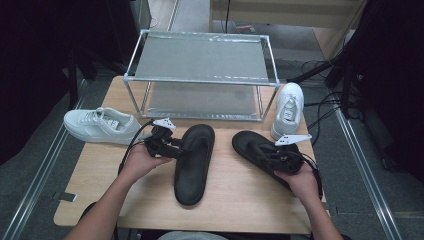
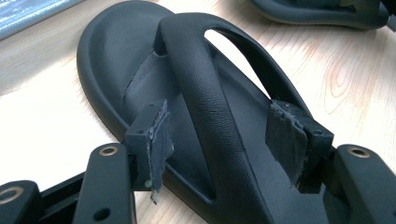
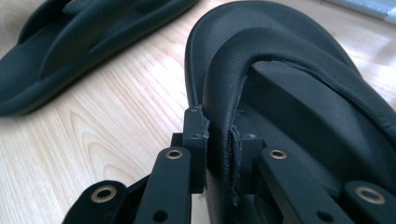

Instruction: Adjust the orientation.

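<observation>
We are clamping the right gripper [image 3: 219, 135] on the right sandal's strap [image 3: 224, 84] while the left gripper [image 2: 229, 140], jaws apart, straddles the left sandal's strap [image 2: 205, 93]; both unlifted.

My light wooden counter [image 1: 235, 200] carries a metal-framed two-tier shelf rack [image 1: 200, 75] at its far edge. Two black rubber thong sandals lie on the wood, one left of centre [image 1: 194, 162], one toward the right [image 1: 255, 147]. A white lace-up sneaker [image 1: 100, 125] rests at the left edge, another white sneaker [image 1: 288, 110] at the right.
</observation>
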`<action>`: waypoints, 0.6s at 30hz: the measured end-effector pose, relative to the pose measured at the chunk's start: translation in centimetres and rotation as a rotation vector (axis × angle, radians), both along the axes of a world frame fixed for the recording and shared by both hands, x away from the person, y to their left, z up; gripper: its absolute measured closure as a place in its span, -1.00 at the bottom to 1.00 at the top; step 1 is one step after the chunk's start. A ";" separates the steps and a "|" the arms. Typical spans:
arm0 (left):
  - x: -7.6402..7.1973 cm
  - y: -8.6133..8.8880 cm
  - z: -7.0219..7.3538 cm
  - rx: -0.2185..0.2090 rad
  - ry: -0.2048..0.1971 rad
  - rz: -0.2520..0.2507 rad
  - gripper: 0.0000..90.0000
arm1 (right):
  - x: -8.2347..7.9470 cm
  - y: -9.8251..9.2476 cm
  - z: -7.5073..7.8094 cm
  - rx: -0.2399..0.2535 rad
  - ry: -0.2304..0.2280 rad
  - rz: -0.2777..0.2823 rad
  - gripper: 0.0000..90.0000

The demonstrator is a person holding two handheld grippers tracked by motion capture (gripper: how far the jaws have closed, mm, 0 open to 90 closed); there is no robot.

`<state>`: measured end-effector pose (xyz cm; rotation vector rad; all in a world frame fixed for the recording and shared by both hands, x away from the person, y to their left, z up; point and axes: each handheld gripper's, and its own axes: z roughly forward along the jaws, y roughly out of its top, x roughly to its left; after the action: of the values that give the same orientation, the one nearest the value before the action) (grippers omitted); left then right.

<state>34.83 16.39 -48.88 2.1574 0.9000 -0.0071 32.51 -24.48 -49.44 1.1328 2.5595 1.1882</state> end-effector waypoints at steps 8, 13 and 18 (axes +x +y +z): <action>-0.4 0.4 0.1 0.011 -0.022 0.015 -0.10 | -0.1 2.5 0.6 0.015 0.004 -0.017 0.79; -0.7 0.8 0.0 0.010 -0.021 0.024 -0.10 | 0.3 3.8 0.7 0.015 0.009 -0.029 0.79; -1.2 1.4 -0.1 0.008 -0.023 0.040 -0.10 | 1.2 5.4 0.5 0.005 0.025 -0.063 0.79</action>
<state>33.59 17.80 -48.94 2.1423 0.9308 0.0416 33.72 -19.10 -48.91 1.2271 2.5200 1.1749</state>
